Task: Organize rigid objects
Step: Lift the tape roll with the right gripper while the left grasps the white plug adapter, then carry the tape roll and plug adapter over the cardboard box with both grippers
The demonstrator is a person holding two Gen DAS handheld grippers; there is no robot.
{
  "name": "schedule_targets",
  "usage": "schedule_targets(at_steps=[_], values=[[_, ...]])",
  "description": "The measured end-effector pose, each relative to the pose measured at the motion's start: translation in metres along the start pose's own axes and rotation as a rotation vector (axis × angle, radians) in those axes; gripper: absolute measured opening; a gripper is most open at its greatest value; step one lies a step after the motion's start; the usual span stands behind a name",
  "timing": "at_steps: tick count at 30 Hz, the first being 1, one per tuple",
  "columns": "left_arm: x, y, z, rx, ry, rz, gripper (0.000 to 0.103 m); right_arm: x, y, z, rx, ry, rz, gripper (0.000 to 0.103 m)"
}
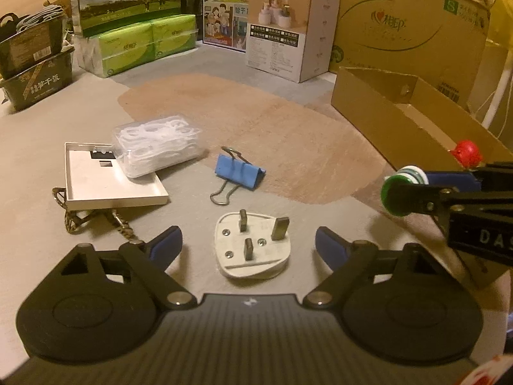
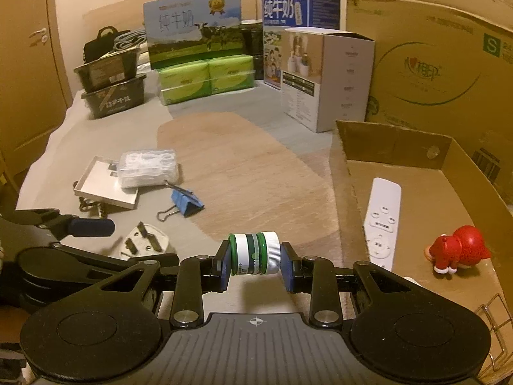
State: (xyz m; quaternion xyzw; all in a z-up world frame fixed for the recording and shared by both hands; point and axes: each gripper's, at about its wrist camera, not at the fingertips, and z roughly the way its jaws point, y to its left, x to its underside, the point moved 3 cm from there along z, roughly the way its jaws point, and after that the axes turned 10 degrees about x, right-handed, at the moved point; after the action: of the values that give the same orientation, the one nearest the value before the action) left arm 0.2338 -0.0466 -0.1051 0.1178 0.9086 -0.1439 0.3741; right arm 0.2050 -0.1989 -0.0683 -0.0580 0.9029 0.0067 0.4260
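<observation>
A white three-pin plug (image 1: 251, 245) lies prongs-up on the grey mat, between the blue pads of my left gripper (image 1: 249, 245), whose jaws stand apart and clear of it. My right gripper (image 2: 255, 261) is shut on a small green-and-white bottle (image 2: 255, 253), held sideways above the mat; the bottle (image 1: 404, 186) also shows at the right of the left wrist view. Farther off lie a blue binder clip (image 1: 239, 171), a clear box of white floss picks (image 1: 157, 146) and a flat white tray (image 1: 105, 181). An open cardboard box (image 2: 426, 192) holds a white remote (image 2: 383, 221) and a red figurine (image 2: 458, 248).
Milk cartons (image 2: 192, 29), green tissue packs (image 2: 205, 77), a white product box (image 2: 323, 77) and a large carton (image 2: 433, 61) line the back. Dark bowls (image 2: 112, 86) stack at the far left. A braided cord (image 1: 96, 219) lies under the tray. A wire object (image 2: 493, 317) shows at the lower right.
</observation>
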Motion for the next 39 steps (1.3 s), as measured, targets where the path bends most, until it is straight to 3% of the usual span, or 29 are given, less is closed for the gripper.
schedule_targets(at_steps=[9, 21, 39], values=[[0.0, 0.0, 0.008, -0.026, 0.017, -0.016, 0.047, 0.002, -0.008, 0.005, -0.001, 0.006, 0.018, 0.032], [0.003, 0.003, -0.006, -0.022, 0.055, -0.025, 0.047, 0.003, -0.008, 0.001, -0.003, 0.005, 0.026, 0.031], [-0.012, -0.008, -0.061, -0.039, 0.008, 0.011, 0.047, -0.005, 0.0, -0.035, 0.0, -0.035, 0.023, 0.032]])
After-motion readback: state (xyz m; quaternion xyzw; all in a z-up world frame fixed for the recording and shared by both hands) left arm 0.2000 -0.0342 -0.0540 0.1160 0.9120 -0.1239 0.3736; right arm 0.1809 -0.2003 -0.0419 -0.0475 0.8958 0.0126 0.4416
